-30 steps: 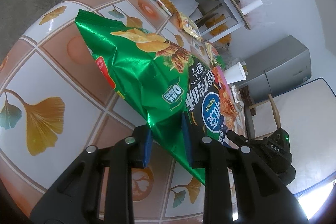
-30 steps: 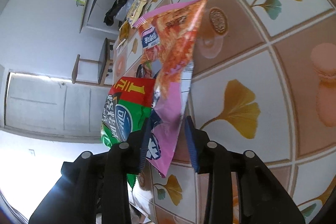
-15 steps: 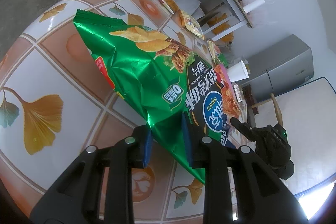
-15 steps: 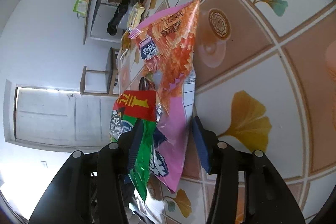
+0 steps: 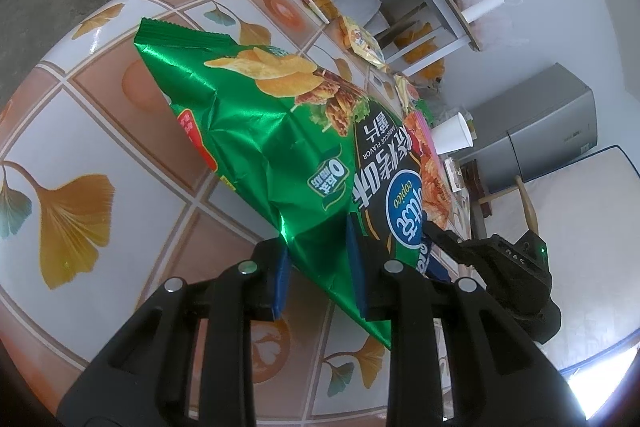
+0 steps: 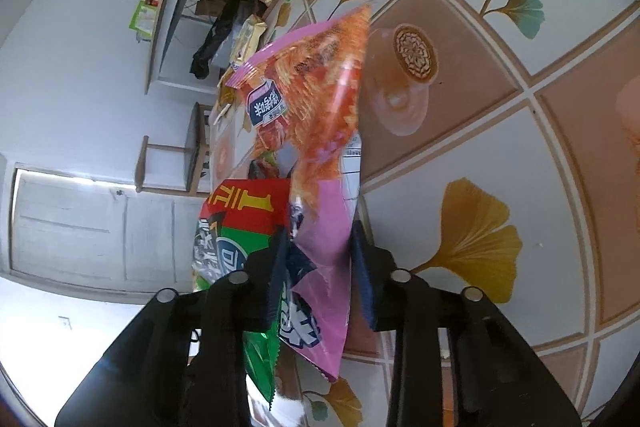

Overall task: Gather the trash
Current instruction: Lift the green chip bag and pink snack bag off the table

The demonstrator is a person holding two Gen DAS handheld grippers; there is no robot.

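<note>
Left gripper narrowly clamps the crinkled green foil chip bag, long axis running away above the tiled table. Right gripper, jaws closing, has the pink-and-orange plastic snack bag between its pads, immediately beside the green bag.

Green foil chip bag: crumpled, glossy, printed with potato chips, grilled meat and a blue oval logo; raised off the tablecloth, slanting from its crimped far-left end down to its near-right end.

Pink snack bag: pink and orange, printed with shredded snack pieces and a dark label; held upright on edge, crimped end far, lower end near. It lies directly against the green bag, which shows on its left in the right wrist view.
</note>
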